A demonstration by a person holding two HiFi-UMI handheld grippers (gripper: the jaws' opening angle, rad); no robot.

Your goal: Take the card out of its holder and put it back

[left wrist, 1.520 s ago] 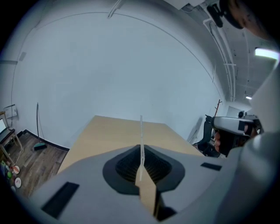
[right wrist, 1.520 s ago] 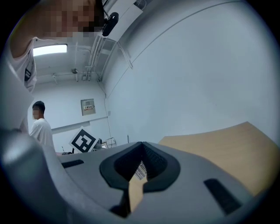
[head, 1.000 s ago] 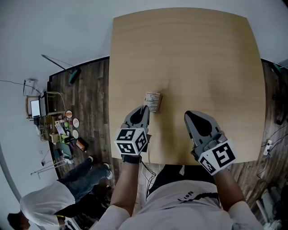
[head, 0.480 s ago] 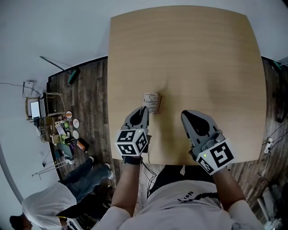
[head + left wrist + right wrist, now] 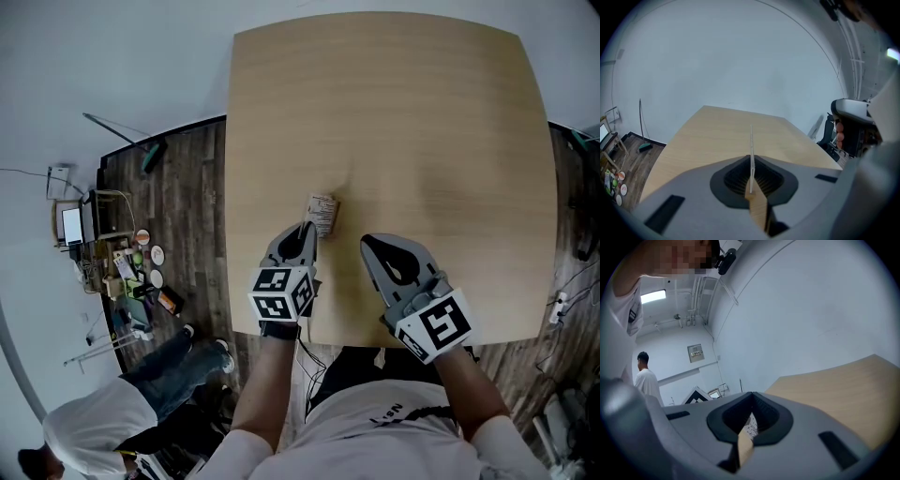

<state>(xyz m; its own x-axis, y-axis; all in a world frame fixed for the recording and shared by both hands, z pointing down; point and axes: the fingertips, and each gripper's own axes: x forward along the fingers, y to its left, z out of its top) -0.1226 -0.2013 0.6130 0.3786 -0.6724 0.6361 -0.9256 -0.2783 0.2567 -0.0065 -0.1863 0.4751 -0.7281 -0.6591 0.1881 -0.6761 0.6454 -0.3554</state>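
Observation:
The card holder [image 5: 321,214], a small pale sleeve with dark print, sticks out over the wooden table [image 5: 422,122] from the tip of my left gripper [image 5: 306,228], which is shut on its near end. In the left gripper view the holder [image 5: 751,145] shows edge-on as a thin upright strip between the closed jaws of the left gripper [image 5: 751,161]. My right gripper [image 5: 367,242] is shut with nothing in it, just right of the holder and apart from it. In the right gripper view, a bit of the printed holder [image 5: 750,424] shows under the right gripper's [image 5: 752,395] closed tips.
The table's near edge [image 5: 356,339] lies under both grippers. Left of the table, on the dark wood floor, are a broom [image 5: 141,150] and a cluttered rack [image 5: 112,253]. A person in a white shirt [image 5: 89,427] stands at the lower left.
My right gripper has moved left and a little forward, closer to the holder and the left gripper. The left gripper has barely shifted and keeps its hold.

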